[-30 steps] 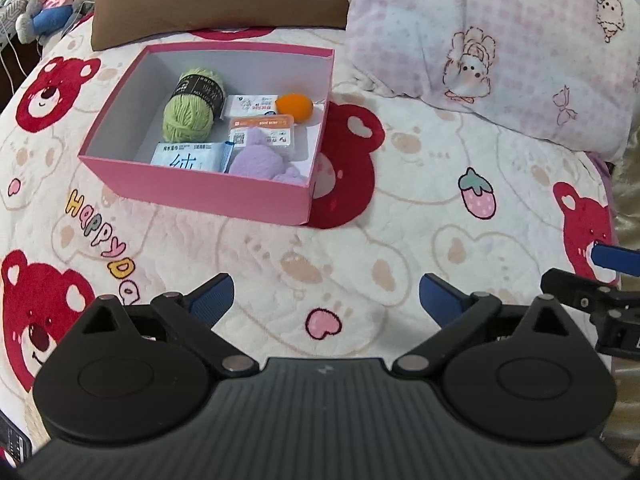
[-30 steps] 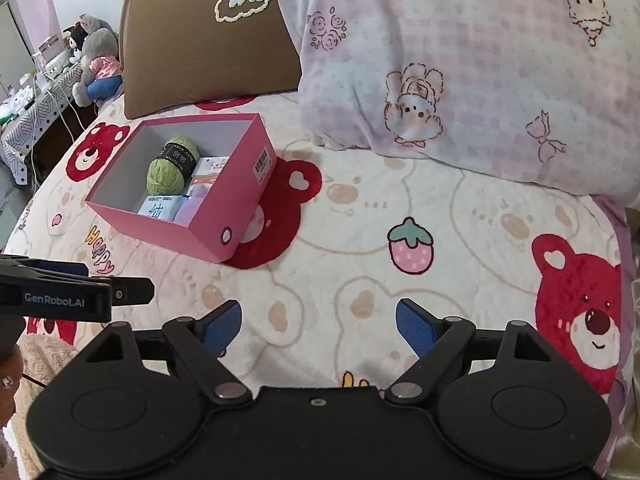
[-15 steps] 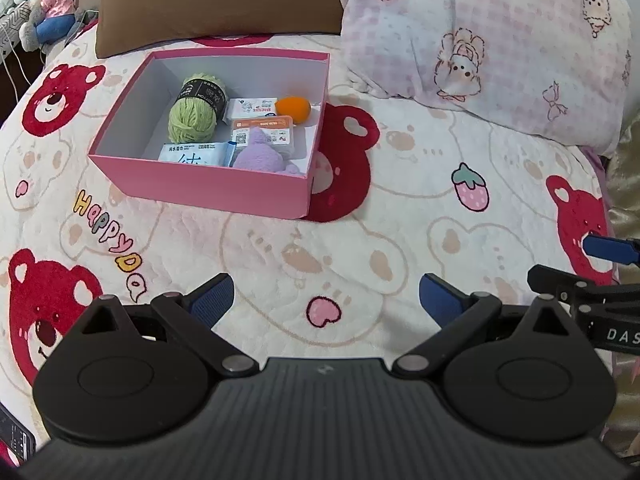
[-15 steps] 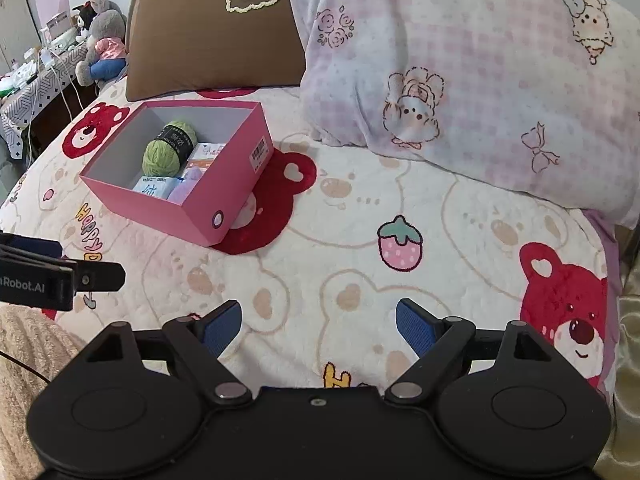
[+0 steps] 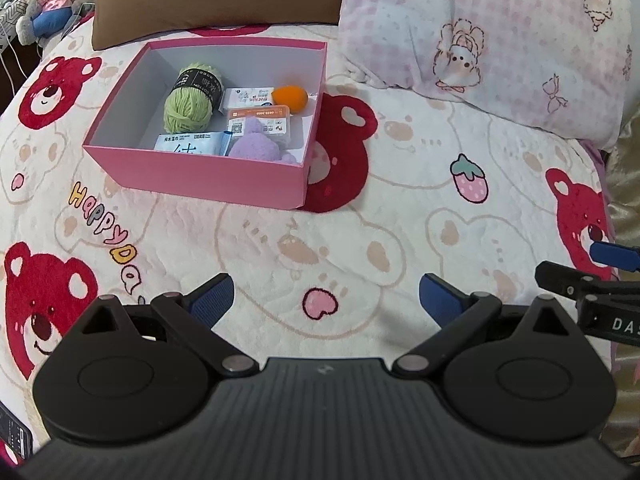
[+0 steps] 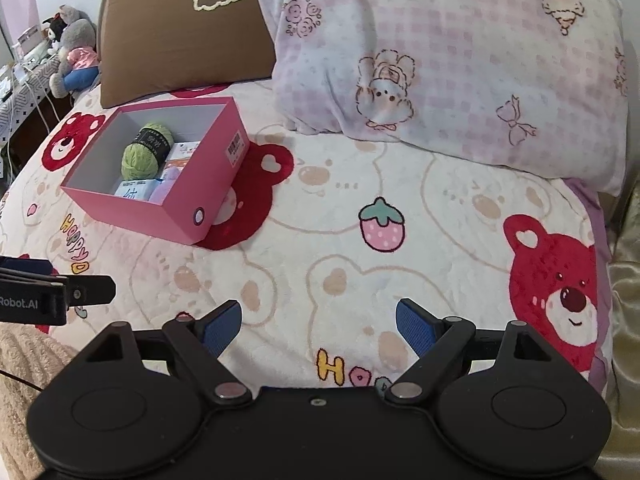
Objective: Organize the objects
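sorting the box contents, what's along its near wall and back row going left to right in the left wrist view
Near wall: wet wipes pack → purple plush. Back row: green yarn ball → white packet → orange ball.

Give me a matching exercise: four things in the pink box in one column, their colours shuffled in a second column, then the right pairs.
Things:
1. yarn ball
2. small ball
3. plush toy
4. wipes packet

Colours:
A. purple
B. white and blue
C. green
D. orange

All four lie inside the pink box.

Pairs: 1-C, 2-D, 3-A, 4-B
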Available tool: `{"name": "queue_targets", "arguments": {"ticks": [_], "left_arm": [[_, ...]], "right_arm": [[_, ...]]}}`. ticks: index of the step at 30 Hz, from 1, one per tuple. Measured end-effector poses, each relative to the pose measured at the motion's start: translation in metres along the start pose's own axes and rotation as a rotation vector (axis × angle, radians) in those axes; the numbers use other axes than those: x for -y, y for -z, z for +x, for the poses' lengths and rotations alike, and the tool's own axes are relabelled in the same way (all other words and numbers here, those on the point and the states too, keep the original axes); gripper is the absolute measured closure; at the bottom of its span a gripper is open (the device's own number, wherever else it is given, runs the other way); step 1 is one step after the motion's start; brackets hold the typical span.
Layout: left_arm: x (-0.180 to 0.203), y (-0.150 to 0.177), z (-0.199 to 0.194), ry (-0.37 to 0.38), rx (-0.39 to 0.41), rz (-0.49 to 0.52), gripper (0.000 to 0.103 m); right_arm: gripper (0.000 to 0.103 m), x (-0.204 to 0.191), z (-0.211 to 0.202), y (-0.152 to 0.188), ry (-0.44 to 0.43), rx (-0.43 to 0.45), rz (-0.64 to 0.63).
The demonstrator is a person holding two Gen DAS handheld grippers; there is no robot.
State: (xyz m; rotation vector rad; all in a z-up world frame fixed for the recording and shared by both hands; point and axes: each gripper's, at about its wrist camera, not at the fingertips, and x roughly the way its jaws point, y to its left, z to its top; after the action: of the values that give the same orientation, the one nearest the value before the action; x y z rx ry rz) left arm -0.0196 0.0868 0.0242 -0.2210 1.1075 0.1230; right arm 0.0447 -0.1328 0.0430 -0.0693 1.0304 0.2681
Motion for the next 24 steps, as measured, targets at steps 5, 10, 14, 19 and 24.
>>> {"name": "queue_targets", "arguments": {"ticks": [5, 10, 14, 19, 24], "left_arm": [[0.0006, 0.0008, 0.0007, 0.004, -0.004, 0.005, 0.003], [0.0020, 0.0027, 0.0007, -0.003, -0.001, 0.021, 0.003], [0.0019, 0.0036, 0.0009, -0.002, -0.005, 0.018, 0.003], [0.0024, 0.0037, 0.0008, -0.002, -0.006, 0.019, 0.003], [0.0047, 0.0055, 0.0001, 0.005, -0.008, 0.018, 0.003]], "right_arm": [[0.016, 0.0025, 0.0002, 0.0003, 0.010, -0.003, 0.016], [0.016, 0.0031, -0.0011, 0.0011, 0.011, 0.000, 0.012], [0.016, 0.0040, -0.0013, 0.0015, 0.013, 0.000, 0.013], [0.016, 0.0046, -0.0021, 0.0023, 0.013, 0.002, 0.020], [0.015, 0.0034, -0.0036, 0.0027, 0.028, 0.005, 0.004]]}}
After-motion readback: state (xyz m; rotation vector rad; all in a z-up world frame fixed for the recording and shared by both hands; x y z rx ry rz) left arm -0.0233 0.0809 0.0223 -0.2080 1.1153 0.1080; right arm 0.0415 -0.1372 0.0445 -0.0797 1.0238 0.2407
